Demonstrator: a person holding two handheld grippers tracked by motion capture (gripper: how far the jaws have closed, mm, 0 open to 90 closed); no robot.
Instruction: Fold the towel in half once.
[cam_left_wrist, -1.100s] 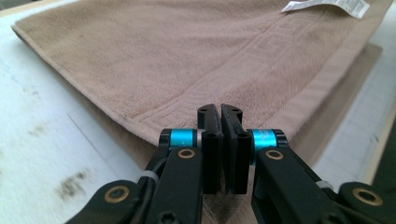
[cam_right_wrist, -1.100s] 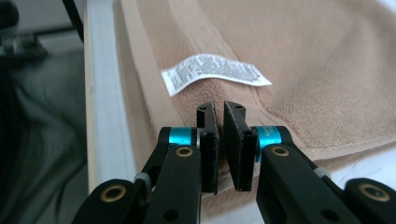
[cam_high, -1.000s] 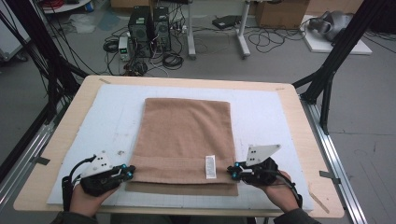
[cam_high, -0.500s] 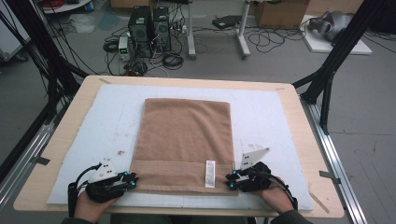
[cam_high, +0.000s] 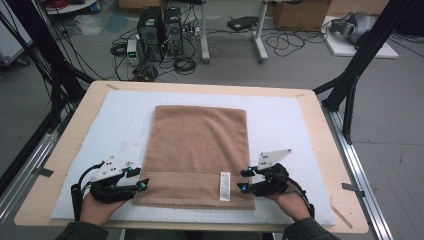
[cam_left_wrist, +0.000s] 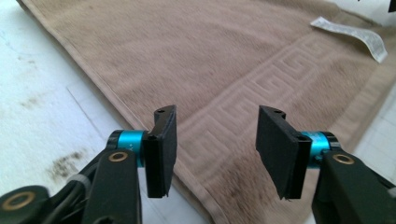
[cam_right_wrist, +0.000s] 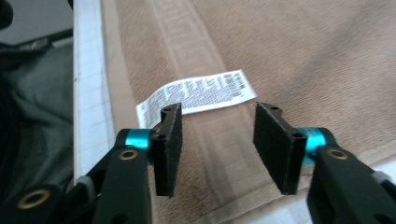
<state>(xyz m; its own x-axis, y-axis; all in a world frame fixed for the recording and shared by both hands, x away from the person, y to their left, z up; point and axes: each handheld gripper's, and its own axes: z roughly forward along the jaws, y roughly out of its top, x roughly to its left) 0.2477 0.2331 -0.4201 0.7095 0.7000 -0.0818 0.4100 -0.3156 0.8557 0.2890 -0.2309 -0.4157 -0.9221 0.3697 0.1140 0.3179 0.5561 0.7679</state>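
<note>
A brown towel (cam_high: 197, 145) lies folded flat on the white mat (cam_high: 285, 125), with a white care label (cam_high: 225, 186) on its near band. My left gripper (cam_high: 137, 178) is at the towel's near left corner. In the left gripper view this gripper (cam_left_wrist: 215, 121) stands open just above the towel (cam_left_wrist: 224, 56) edge, its jaws having just been opening, with nothing pinched. My right gripper (cam_high: 244, 180) is at the near right corner. In the right gripper view that gripper (cam_right_wrist: 217, 119) is open over the towel (cam_right_wrist: 289, 51) by the label (cam_right_wrist: 201, 91), also having just been opening.
The mat covers most of a wooden table (cam_high: 320, 107) whose near edge is close under both hands. Black frame struts (cam_high: 355, 75) rise at the right and left sides. Computers (cam_high: 160, 25) and cables lie on the floor beyond the far edge.
Both pairs of jaws were shut at the towel's near corners a second ago and now stand apart. The towel's near edge lies flat on the mat.
</note>
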